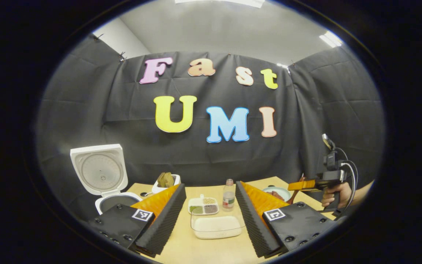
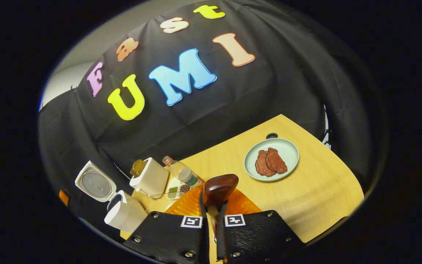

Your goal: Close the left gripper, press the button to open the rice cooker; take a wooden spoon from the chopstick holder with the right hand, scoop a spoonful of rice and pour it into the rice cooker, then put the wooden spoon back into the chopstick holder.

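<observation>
Foam-padded fingers of the left claw point(image 1: 211, 220) stand wide apart at the bottom of the left gripper view, holding nothing, above a clear container of rice point(image 1: 217, 226) on the wooden bench point(image 1: 196, 249). At the bench's far left the white rice cooker point(image 1: 112, 198) stands with its lid point(image 1: 99, 168) swung upright and the dark pot exposed. Just right of it is the white chopstick holder point(image 1: 165, 183). Beyond the rice sit a small divided dish of grains point(image 1: 203, 205) and a plastic bottle point(image 1: 228, 200). At far right a hand point(image 1: 333, 198) grips the other tool near a pale green plate point(image 1: 278, 192).

In the right gripper view, the right claw point(image 2: 213, 220) is closed tight on the handle of the wooden spoon point(image 2: 218, 190), whose dark bowl sticks out ahead of the fingers, over the bench. The plate carries two brown meat pieces point(image 2: 270, 162).
</observation>
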Tool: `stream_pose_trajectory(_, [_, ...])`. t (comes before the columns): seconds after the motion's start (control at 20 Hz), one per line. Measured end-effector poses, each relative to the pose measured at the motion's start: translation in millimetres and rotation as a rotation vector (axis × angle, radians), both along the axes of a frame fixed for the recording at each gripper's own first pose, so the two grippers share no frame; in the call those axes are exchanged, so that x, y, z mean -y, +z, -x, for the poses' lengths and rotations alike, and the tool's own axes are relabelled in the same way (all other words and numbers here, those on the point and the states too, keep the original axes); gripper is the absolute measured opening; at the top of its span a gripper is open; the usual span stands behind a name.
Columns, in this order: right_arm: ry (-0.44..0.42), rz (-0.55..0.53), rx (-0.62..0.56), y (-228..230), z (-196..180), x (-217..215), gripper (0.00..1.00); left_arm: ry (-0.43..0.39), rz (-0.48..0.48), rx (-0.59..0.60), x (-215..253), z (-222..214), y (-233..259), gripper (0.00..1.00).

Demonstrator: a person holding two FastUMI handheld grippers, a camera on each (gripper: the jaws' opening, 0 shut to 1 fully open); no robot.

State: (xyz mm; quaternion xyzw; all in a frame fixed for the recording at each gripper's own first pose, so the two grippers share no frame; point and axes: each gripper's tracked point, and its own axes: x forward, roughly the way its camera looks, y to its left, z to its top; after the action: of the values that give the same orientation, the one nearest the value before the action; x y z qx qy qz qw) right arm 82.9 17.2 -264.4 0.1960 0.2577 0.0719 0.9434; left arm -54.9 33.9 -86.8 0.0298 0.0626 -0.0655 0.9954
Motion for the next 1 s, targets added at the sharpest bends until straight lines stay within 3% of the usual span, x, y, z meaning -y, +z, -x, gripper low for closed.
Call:
stream_pose_trajectory(0.15, [-0.02,0.039,-0.042,-25,-3,-4,0.08,0.014,-0.002,-0.01,-4,3,-2,0.95])
stream_pose_trajectory(0.35, [0.015,0.115,-0.079,-55,-3,-15,0.08,0.023,-0.005,-0.024,-8,2,-5,0.95])
stream_pose_trajectory(0.6, [0.042,0.199,-0.059,-60,6,-11,0.13,0.017,0.009,-0.01,-12,-1,-1,0.94])
stream_pose_trajectory(0.7, [0.008,0.247,-0.038,-51,13,2,0.3,0.011,0.015,-0.005,-13,-4,-1,0.95])
stream_pose_trajectory(0.8, [-0.042,0.314,-0.015,-40,24,23,0.71,0.001,0.027,0.006,-12,-8,0,0.94])
stream_pose_trajectory(0.85, [-0.065,0.333,0.015,-21,31,26,0.96,-0.002,0.033,0.01,-11,-11,0,0.95])
stream_pose_trajectory(1.0, [-0.066,0.387,0.159,37,46,23,0.95,-0.002,0.052,0.013,-13,-22,1,0.99])
